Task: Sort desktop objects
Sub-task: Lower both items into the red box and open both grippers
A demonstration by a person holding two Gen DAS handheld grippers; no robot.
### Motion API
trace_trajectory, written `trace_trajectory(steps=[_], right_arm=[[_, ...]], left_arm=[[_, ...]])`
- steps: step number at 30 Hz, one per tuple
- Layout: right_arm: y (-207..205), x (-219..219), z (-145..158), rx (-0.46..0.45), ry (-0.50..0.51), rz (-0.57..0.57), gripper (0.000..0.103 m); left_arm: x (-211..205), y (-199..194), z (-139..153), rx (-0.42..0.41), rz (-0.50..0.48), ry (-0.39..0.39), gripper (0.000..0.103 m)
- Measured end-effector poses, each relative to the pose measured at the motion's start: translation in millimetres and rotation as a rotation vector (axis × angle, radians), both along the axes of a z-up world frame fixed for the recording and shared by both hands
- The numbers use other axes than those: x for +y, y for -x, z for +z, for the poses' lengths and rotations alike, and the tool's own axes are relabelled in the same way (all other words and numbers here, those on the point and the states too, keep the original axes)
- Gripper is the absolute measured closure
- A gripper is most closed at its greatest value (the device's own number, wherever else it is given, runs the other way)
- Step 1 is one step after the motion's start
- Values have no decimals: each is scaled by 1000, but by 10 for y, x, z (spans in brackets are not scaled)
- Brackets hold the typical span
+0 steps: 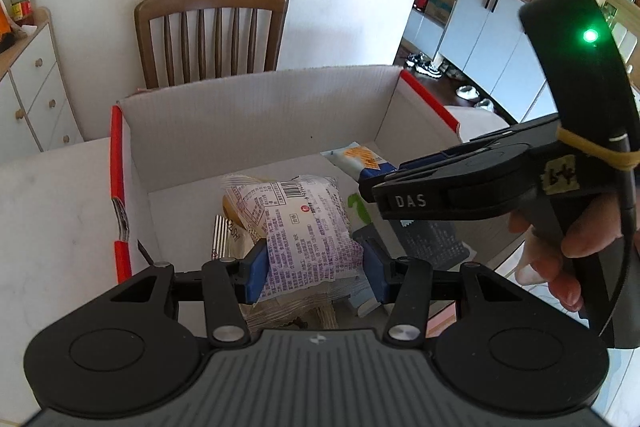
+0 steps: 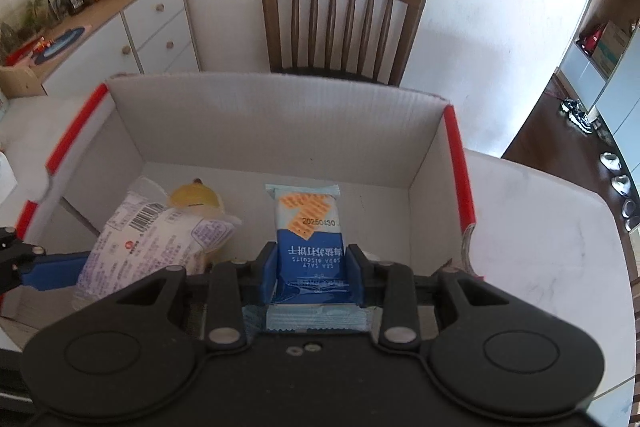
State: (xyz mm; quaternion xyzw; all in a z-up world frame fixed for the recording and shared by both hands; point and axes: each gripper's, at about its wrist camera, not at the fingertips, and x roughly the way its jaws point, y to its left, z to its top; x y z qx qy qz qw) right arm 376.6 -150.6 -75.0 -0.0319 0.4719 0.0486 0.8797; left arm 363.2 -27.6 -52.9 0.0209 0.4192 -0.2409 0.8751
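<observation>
- Two packets are in my grip at once, one in each gripper, and both hang over the open cardboard box point(image 2: 280, 119) with the red-taped edges
- My left gripper point(image 1: 316, 263) has its blue pads pressed on the sides of a clear bread packet point(image 1: 308, 227) with purple print and a barcode; the jaws stand partly closed, about as wide as the packet
- My right gripper point(image 2: 313, 273) is clamped the same way on a blue and white biscuit packet point(image 2: 308, 227), its far end pointing down into the box
- Neither packet is let go yet, so I judge this step as mid-drop: both are above the box floor, inside its walls, but I cannot tell if either touches the bottom
- Some sorting looks done already: under the bread packet I see more wrapped snacks lying in the box, among them a yellow bun-like item point(image 2: 196, 197) and a silver striped wrapper point(image 1: 224, 231)
- What is left on the white table point(image 2: 540, 227) I cannot tell; the bare part beside the box shows nothing more to pick up, but most of the table is out of view
- Next I would say both jaws need to open so the packets settle among the others
</observation>
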Motion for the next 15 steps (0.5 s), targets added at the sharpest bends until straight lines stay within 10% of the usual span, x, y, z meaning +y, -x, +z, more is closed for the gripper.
trace_trajectory(steps=[15], right_arm=[[-1, 124, -122, 21, 62, 43, 67]], left_arm=[[-127, 3, -142, 45, -51, -21, 54]])
